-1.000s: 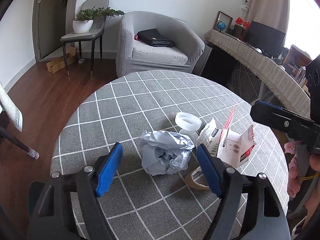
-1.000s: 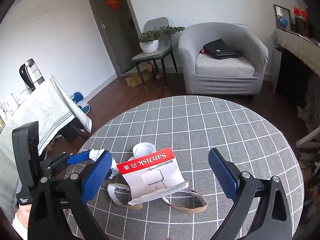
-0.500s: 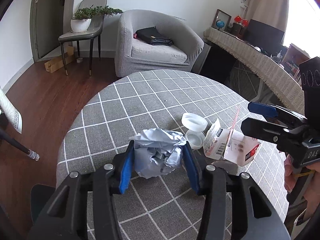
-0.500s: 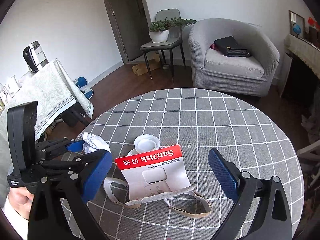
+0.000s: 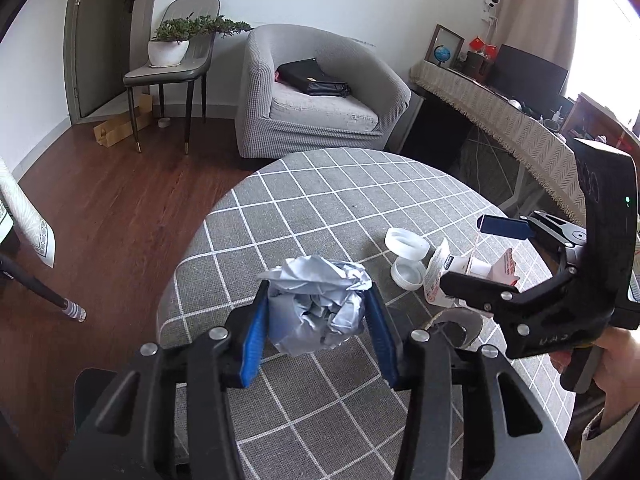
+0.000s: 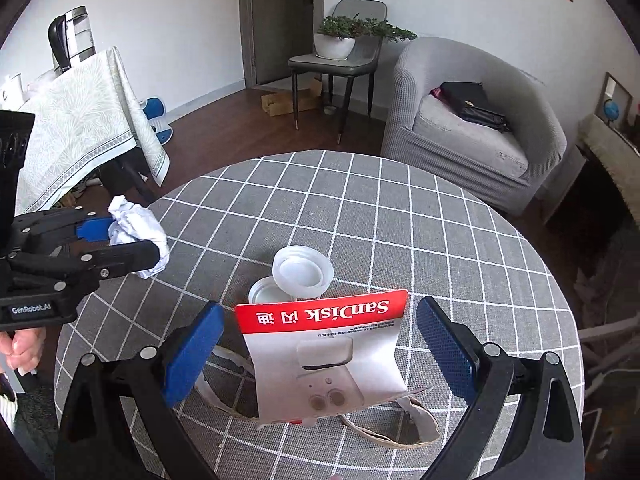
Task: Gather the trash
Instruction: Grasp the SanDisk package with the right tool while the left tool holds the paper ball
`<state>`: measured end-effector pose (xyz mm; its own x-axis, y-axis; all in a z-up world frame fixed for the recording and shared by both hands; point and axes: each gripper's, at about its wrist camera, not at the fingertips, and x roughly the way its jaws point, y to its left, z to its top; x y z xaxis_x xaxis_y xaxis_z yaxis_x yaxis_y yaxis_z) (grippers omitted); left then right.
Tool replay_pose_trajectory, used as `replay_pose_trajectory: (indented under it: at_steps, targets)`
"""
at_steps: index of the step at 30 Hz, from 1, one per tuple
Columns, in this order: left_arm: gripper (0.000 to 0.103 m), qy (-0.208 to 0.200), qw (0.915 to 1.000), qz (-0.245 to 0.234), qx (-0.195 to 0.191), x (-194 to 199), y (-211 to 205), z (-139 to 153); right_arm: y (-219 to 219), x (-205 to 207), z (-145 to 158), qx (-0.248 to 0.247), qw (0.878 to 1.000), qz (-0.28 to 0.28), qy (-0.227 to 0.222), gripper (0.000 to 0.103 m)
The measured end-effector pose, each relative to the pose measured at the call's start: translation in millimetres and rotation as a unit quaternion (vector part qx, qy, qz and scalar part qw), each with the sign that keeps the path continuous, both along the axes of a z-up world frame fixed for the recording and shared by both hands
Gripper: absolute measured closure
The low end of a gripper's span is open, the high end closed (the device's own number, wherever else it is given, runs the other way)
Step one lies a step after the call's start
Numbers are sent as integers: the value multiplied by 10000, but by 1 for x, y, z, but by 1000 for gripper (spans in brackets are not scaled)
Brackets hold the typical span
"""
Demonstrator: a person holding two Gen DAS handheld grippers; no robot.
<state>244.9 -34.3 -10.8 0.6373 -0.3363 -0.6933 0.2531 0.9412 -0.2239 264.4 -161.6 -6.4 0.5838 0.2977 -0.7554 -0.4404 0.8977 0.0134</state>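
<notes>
— Clamped between the blue pads of the left gripper [image 5: 316, 312] is a crumpled wad of grey-white paper [image 5: 318, 308], and it is seen lifted over the edge of the checked round table [image 5: 320, 184]. Which step is judged to be in hand?

— The first piece of trash is taken; a bin is needed next, though none is shown.

— And the right gripper [image 6: 320, 348]?

— Its jaws are spread wide around the SanDisk card package [image 6: 324, 352], which is not yet pinched. A closing squeeze is called for.

— What is shown by one view only?

— Torn paper strips [image 6: 400, 428] under the package and two white plastic lids [image 6: 302, 272] are laid out plainly in the right view; in the left they are partly hidden.
</notes>
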Motion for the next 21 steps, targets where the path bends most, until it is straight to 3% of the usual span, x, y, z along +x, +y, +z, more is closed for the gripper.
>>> replay_pose_trajectory:
  at_steps: [2, 9, 21]
  targets:
    - [54, -20, 10000, -38, 90, -5, 2, 1, -2, 2, 0, -1, 10000, -82, 5, 27]
    - [54, -117, 9996, 1, 238, -22, 23, 7, 5, -2, 6, -168, 9993, -285, -146, 27]
    - [54, -261, 9989, 323, 232, -60, 69, 19, 38, -29, 35, 117, 9978, -266, -588, 27]
